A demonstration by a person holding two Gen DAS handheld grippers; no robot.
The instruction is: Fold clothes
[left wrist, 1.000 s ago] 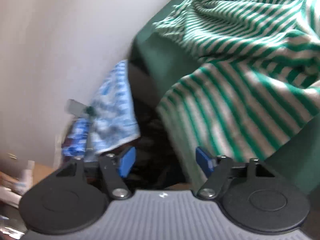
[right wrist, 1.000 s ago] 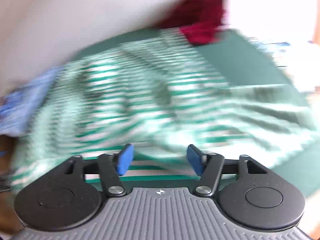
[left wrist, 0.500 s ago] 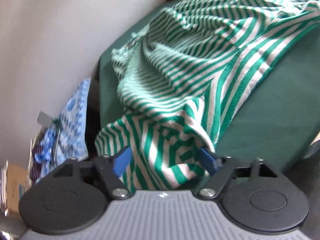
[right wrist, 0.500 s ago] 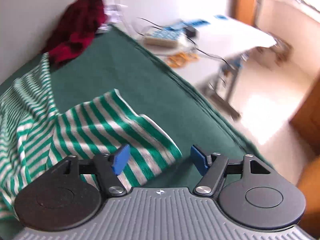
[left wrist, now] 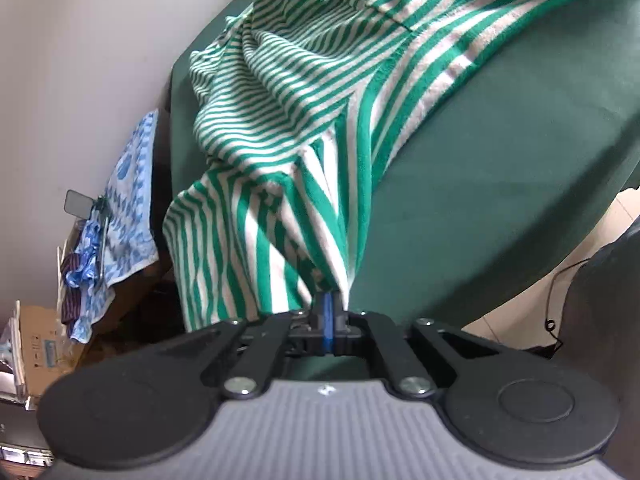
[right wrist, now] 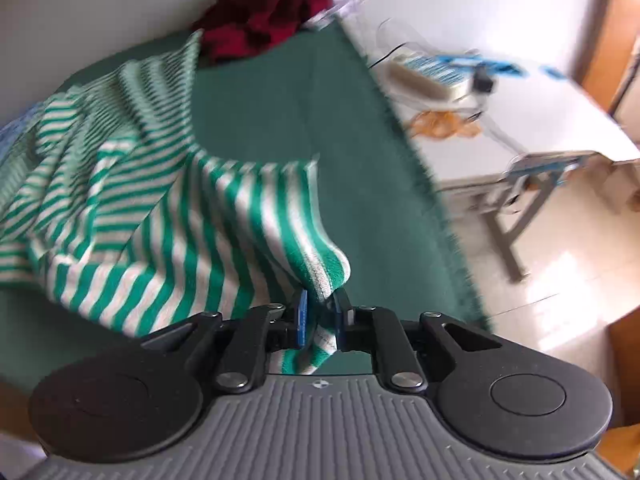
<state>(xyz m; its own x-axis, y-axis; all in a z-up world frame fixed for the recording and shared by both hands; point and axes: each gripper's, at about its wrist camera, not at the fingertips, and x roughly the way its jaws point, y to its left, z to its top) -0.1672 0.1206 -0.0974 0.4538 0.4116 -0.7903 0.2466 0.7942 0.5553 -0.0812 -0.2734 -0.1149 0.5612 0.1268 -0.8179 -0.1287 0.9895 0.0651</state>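
Observation:
A green-and-white striped garment lies crumpled across a table with a dark green cloth. Part of it hangs over the table's edge. My left gripper is shut on a hanging corner of the garment. In the right wrist view the same striped garment spreads to the left over the green cloth. My right gripper is shut on a hemmed edge of the garment near the table's front edge.
A dark red garment is heaped at the far end of the table against the wall. A blue patterned cloth hangs beside the table's left side, above a cardboard box. A white side table with cables stands to the right.
Both grippers were open half a second ago and have closed on the striped garment, the left on a hanging corner, the right on a hem. Both views have shifted closer to the fabric.

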